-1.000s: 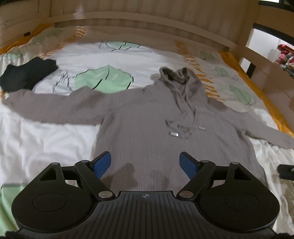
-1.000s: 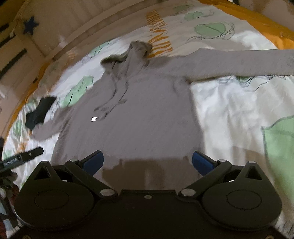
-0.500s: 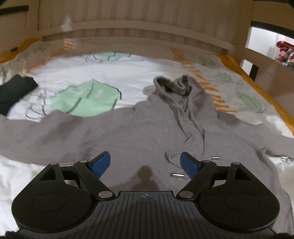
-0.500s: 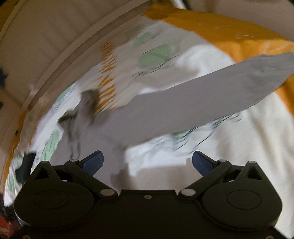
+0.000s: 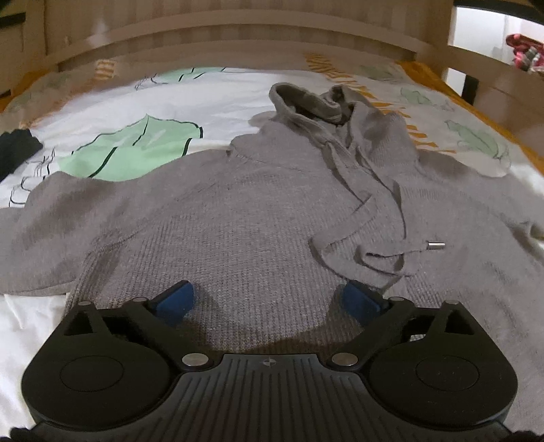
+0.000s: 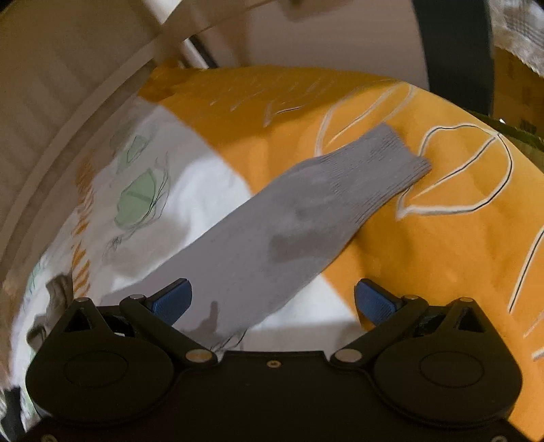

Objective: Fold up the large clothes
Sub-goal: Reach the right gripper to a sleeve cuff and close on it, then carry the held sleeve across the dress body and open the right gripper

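Observation:
A grey knit hoodie [image 5: 244, 217] lies face up and spread out on the bed, hood [image 5: 306, 102] toward the headboard, drawstrings [image 5: 391, 238] loose on the chest. My left gripper [image 5: 268, 301] hovers low over the chest, its jaws opening wide with only flat cloth beneath them. In the right wrist view the hoodie's right sleeve [image 6: 289, 238] stretches diagonally over the orange border, cuff [image 6: 391, 163] at the far end. My right gripper [image 6: 272, 299] stands open above the sleeve's middle, gripping nothing.
The bedsheet [image 5: 153, 102] is white with green leaves and an orange border [image 6: 442, 255]. A dark garment [image 5: 17, 149] lies at the far left. The wooden headboard [image 5: 238, 30] runs along the back, a bed rail [image 6: 68, 136] beside the right sleeve.
My left gripper dropped closer to the hoodie's chest and its jaws widened. The right gripper swung right from the hoodie's body out along the right sleeve toward the cuff.

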Demonstrator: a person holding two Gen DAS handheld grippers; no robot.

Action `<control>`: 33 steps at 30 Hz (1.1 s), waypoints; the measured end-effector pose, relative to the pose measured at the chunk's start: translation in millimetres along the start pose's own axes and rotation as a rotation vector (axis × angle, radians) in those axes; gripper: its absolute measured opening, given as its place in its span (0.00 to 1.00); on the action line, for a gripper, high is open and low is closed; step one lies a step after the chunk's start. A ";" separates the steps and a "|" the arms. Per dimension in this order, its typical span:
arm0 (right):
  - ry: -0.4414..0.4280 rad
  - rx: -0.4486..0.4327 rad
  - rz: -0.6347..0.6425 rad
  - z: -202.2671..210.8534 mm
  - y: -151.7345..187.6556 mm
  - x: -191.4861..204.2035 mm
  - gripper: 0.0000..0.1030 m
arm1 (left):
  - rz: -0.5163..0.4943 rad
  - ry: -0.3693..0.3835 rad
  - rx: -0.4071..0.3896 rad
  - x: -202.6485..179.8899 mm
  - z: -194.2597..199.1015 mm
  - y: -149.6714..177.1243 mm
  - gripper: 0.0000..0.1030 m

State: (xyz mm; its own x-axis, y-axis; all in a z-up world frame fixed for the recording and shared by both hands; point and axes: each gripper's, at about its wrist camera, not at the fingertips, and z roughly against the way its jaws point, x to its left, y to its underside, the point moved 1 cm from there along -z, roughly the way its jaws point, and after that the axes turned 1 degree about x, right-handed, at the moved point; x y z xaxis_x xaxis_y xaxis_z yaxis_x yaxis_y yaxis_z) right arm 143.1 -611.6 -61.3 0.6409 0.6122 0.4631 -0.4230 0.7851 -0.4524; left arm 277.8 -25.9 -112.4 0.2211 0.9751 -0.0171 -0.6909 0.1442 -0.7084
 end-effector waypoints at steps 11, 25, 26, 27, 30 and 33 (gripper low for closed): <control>0.069 -0.091 -0.089 -25.1 -25.8 -24.4 0.60 | 0.001 0.041 0.122 8.0 8.1 -20.0 0.94; -0.008 -0.136 0.173 12.8 -29.9 98.1 0.15 | 0.022 0.036 0.105 61.1 45.7 -54.5 0.94; -0.025 -0.134 0.205 15.0 -27.3 115.4 0.15 | 0.031 0.042 0.112 65.4 43.7 -57.5 0.94; -0.044 -0.133 0.238 17.7 -23.8 133.8 0.15 | 0.032 0.044 0.110 69.3 42.8 -60.4 0.94; -0.107 -0.127 0.341 25.1 -8.3 194.1 0.15 | 0.009 0.004 0.073 77.5 45.0 -67.7 0.94; -0.174 -0.115 0.433 28.2 13.4 249.6 0.15 | 0.030 -0.017 0.054 91.4 49.2 -70.3 0.94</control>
State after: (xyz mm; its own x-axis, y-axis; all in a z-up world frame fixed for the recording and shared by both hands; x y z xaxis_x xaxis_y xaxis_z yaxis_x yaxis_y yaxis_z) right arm 279.4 -445.6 69.8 0.3004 0.8949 0.3301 -0.5477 0.4452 -0.7084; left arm 312.7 61.3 -29.4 0.1884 0.9818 -0.0249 -0.7331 0.1237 -0.6687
